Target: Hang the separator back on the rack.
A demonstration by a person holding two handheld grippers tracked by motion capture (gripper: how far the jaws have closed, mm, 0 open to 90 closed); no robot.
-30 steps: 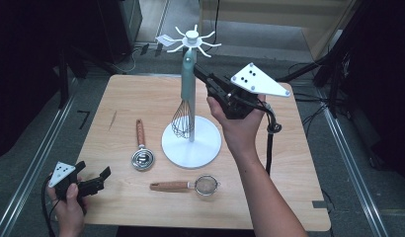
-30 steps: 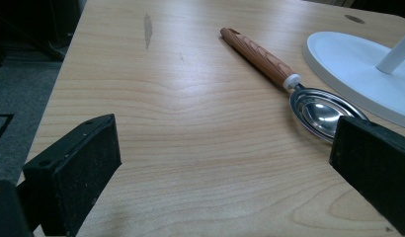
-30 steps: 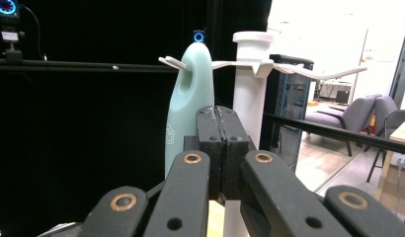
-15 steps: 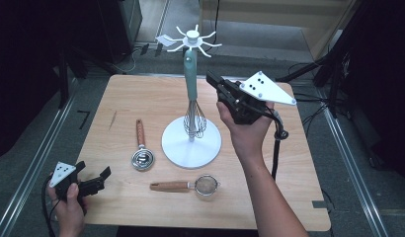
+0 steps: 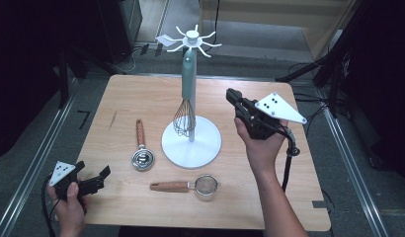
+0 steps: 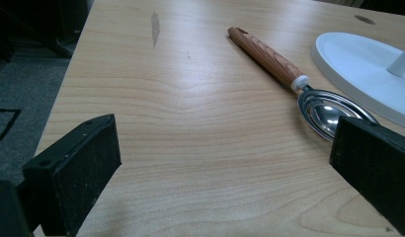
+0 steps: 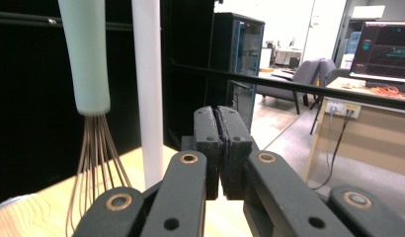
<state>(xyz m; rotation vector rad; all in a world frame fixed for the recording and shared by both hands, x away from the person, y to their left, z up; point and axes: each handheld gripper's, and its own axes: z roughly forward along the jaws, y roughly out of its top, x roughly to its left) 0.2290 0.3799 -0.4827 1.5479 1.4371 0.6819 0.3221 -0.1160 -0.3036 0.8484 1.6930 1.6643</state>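
A whisk [image 5: 186, 79] with a pale green handle hangs from the hooked top of a white stand [image 5: 191, 145], its wires just above the round base. In the high view my right gripper [image 5: 232, 95] is held in the air to the right of the stand, pointing towards it. Its jaws are shut with nothing between them. In the right gripper view the shut right gripper [image 7: 221, 143] faces the whisk [image 7: 87, 74] and the stand's pole [image 7: 148, 89] from a short way off. My left gripper [image 5: 94, 171] rests open at the table's front left corner.
A wooden-handled metal scoop [image 5: 141, 150] lies left of the stand base, and a small wooden-handled strainer [image 5: 190, 185] lies in front of it. In the left gripper view the scoop [image 6: 299, 86] and the stand base [image 6: 358, 64] lie beyond the open left gripper [image 6: 222, 173].
My right gripper has moved down and to the right, away from the whisk's handle, still shut. The whisk has swung slightly on its hook. The left gripper has stayed put.
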